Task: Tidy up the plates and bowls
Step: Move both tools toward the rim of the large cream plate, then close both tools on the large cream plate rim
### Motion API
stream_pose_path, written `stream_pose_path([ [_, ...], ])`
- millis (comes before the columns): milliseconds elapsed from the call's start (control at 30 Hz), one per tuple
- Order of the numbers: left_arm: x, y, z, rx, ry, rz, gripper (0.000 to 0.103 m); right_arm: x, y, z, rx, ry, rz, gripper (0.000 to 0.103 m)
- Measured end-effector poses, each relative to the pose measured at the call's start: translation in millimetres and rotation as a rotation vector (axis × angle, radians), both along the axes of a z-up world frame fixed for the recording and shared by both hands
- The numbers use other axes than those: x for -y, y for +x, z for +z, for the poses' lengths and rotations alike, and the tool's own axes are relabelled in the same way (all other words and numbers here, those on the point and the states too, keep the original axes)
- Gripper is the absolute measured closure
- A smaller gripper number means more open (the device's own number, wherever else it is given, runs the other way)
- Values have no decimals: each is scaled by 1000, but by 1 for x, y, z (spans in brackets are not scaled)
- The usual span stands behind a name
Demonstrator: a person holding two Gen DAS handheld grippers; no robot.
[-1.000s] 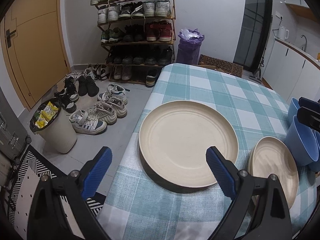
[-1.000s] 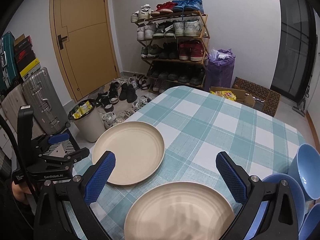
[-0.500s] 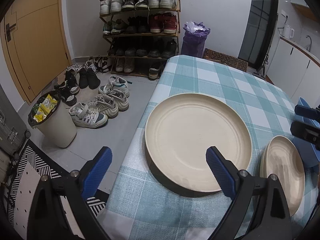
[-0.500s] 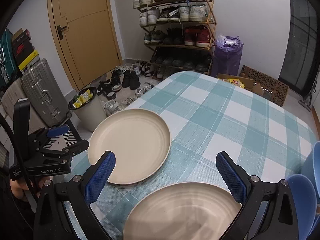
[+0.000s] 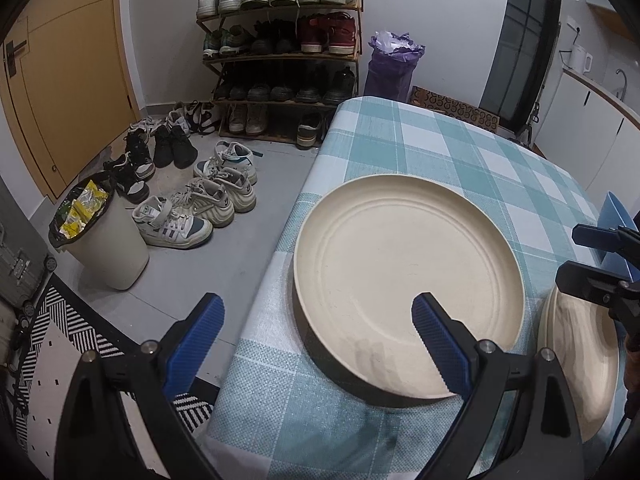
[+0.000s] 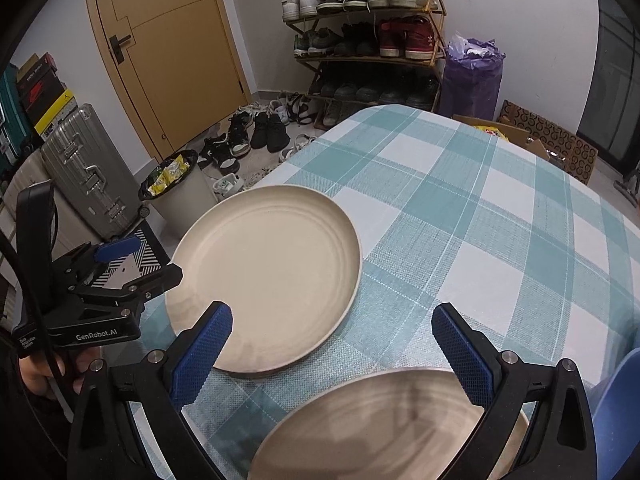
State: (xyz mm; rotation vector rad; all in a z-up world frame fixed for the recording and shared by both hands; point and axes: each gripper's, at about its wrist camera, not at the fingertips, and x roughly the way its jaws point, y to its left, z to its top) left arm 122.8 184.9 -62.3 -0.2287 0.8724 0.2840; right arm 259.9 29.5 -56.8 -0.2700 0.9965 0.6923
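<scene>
While both cams are a bit warped by the fisheye, here's what I can make out:

Big plate: cream-coloured large plate [image 5: 404, 280], sitting flat on the checked counter [image 5: 440, 152] close to its left edge. Whole rim visible from the right wrist cam [image 6: 268, 276].

Second plate: another cream plate [image 6: 380, 424] right in front of the right tool, blurry, with its near part cut off by the frame. From the left cam only a sliver of it shows [image 5: 580, 368] at the right side, just beside the big plate. Can't tell if they touch.

Blue bowls: just a bit of blue bowl [image 5: 616, 216] behind the right tool in the left cam, plus a blue edge [image 6: 616, 412] at the bottom right of the other cam. Mostly hidden, can't count them.

Left tool: left tool [image 5: 316, 320] jaws spread wide, nothing between them. One finger hangs over the plate's near rim, the other over the floor past the counter edge. Seen from the right cam [image 6: 120, 268] it sits off the plate's left side, with a hand [image 6: 44, 372] on the grip, mostly dark.

Right tool: right tool [image 6: 332, 340] also wide open and empty, above the gap between the two plates.

Around: shoe rack [image 5: 280, 52], loose sneakers [image 5: 192, 208] on the floor, a bin [image 5: 100, 232], a yellow door [image 6: 168, 40] and a silver suitcase [image 6: 88, 172].
</scene>
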Motion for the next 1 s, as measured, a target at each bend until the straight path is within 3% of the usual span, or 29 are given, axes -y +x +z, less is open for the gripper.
stream_pose_path([
  [300, -6, 3, -9, -15, -12, 8, 8, -10, 9, -20, -30, -25, 5, 2],
  [500, -8, 5, -13, -19, -24, 5, 9, -16, 13, -32, -58, -45, 12, 14],
  [567, -8, 6, -14, -19, -26, 0, 13, -18, 14, -36, -70, -49, 18, 20],
  [733, -9, 6, -16, -26, -37, -4, 26, -22, 15, -42, -87, -59, 28, 22],
  [1000, -9, 5, -18, -30, -51, -19, 46, -24, 18, -49, -105, -59, 19, 37],
])
